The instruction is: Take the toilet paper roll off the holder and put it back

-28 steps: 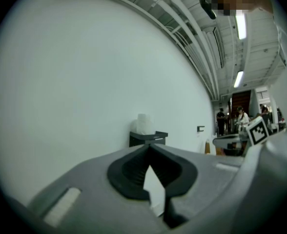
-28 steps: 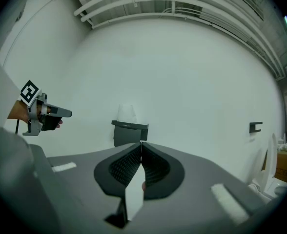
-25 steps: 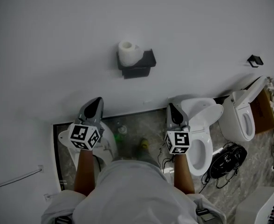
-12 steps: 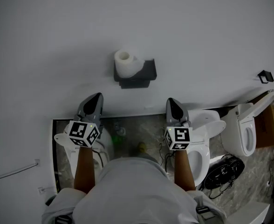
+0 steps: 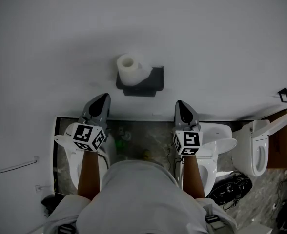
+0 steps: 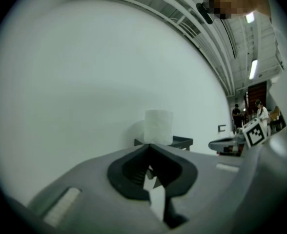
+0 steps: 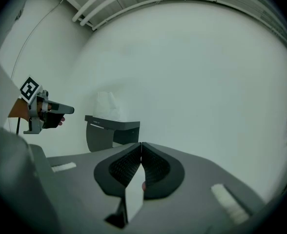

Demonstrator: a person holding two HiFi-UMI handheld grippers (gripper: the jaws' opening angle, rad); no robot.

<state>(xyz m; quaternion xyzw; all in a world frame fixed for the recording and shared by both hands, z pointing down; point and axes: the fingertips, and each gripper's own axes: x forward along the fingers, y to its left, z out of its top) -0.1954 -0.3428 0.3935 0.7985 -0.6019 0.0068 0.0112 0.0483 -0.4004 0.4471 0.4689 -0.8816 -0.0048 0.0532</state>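
Head view looks steeply down a white wall (image 5: 207, 33) filling the far half. Below it, the marbled floor (image 5: 143, 135) is largely covered by the person's pale clothing (image 5: 138, 194). The left toilet (image 5: 68, 160) and the middle toilet (image 5: 221, 140) are each partly hidden behind a forearm. The left gripper (image 5: 103, 97) and right gripper (image 5: 181, 104) both have their jaws pressed together, with nothing between them. Beyond and between them a dark holder (image 5: 151, 82) is fixed to the wall. On its left end stands the toilet paper roll (image 5: 129, 68), upright, white and full, its core hole showing on top. The right gripper view washes it out against the wall.
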